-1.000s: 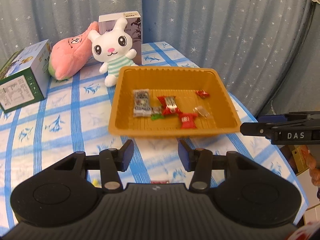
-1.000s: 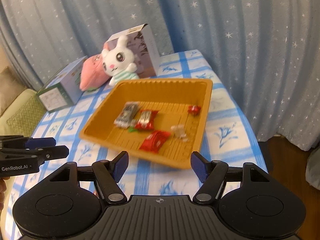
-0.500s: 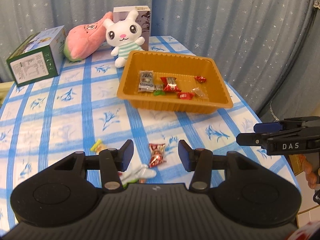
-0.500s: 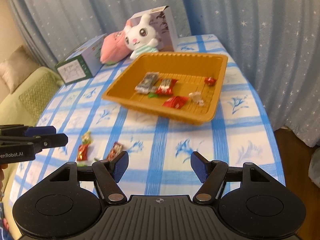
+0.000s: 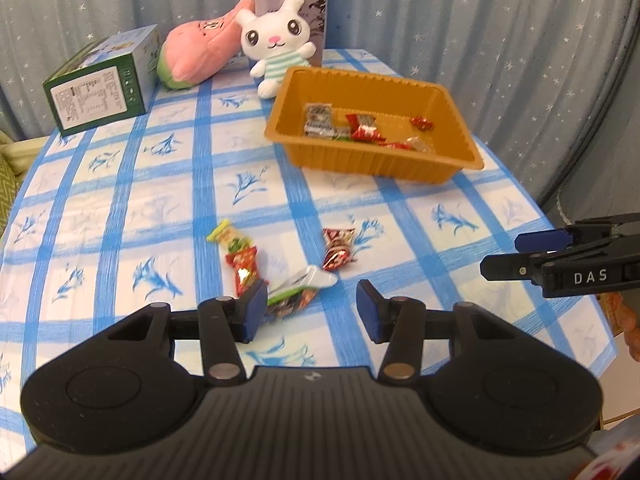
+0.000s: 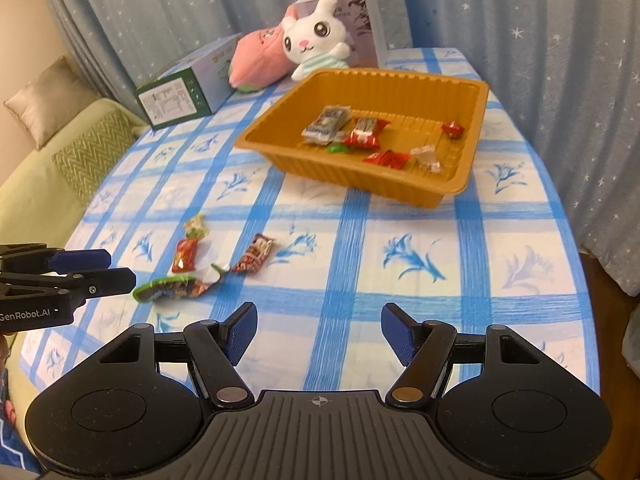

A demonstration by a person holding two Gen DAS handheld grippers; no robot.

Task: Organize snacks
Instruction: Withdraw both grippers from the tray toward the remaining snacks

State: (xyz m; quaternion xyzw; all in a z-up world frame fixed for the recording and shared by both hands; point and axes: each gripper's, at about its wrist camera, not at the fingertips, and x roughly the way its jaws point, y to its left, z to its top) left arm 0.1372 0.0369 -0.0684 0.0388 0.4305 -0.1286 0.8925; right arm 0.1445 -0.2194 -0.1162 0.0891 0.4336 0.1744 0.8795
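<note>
Now left claw (image 5: 310,306) spread wide, empty, over loose snacks (image 5: 338,254); right claw (image 6: 318,332) spread, empty

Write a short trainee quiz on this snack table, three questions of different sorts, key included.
1. True or false: the left gripper is shut on a snack.
2. Where does the red-brown snack packet lie? A) in the orange tray B) on the tablecloth C) on the green box
3. Fill in: the white plush is a ____.

Key: 1 false, both grippers open and empty; 2 B; 3 rabbit.
</note>
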